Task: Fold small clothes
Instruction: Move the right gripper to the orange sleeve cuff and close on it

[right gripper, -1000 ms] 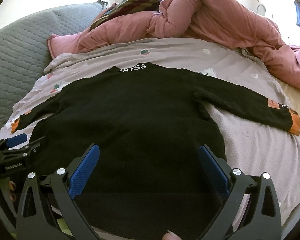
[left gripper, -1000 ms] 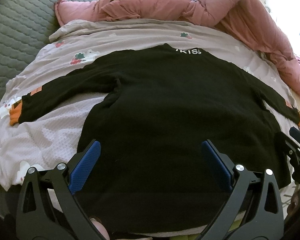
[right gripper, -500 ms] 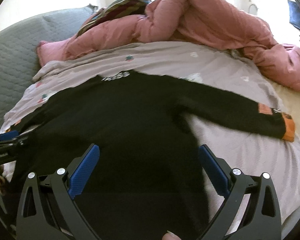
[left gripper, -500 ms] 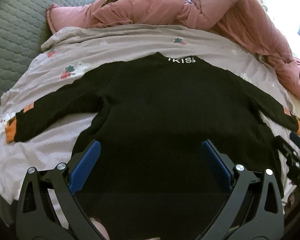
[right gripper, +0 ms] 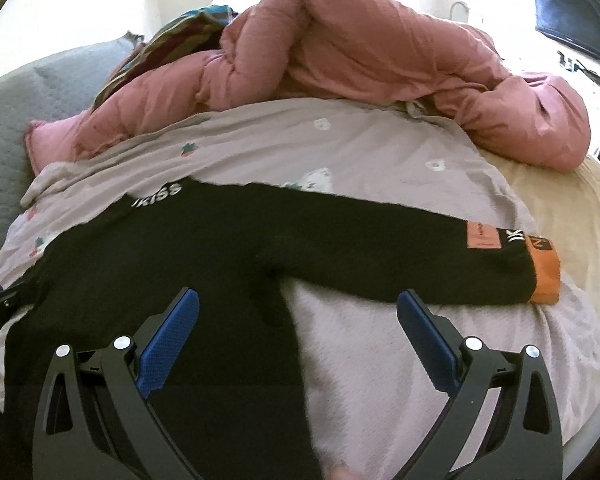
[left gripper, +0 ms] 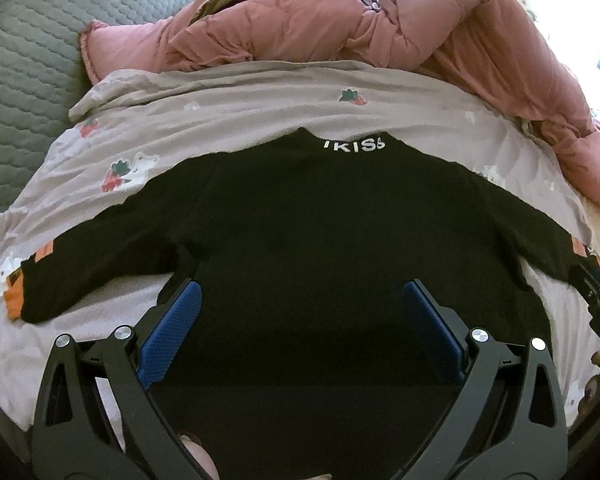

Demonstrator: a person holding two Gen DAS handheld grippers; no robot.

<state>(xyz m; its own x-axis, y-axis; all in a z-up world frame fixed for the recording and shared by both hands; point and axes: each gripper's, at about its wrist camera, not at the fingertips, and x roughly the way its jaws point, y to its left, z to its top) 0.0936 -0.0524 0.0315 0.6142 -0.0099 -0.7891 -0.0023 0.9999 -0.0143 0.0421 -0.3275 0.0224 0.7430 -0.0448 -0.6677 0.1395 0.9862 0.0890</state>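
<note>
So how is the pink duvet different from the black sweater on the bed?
The pink duvet is puffy and bunched in a heap at the far side of the bed, while the black sweater lies spread flat with both sleeves out. The duvet is plain pink; the sweater is black with white lettering at the collar and orange cuffs. Both rest on the bed, and neither open gripper holds either.

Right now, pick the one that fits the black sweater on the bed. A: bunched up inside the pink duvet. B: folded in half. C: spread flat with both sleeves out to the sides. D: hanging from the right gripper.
C: the black sweater lies flat on the sheet, one sleeve out to one side and the other sleeve out to the other, both grippers open.
</note>
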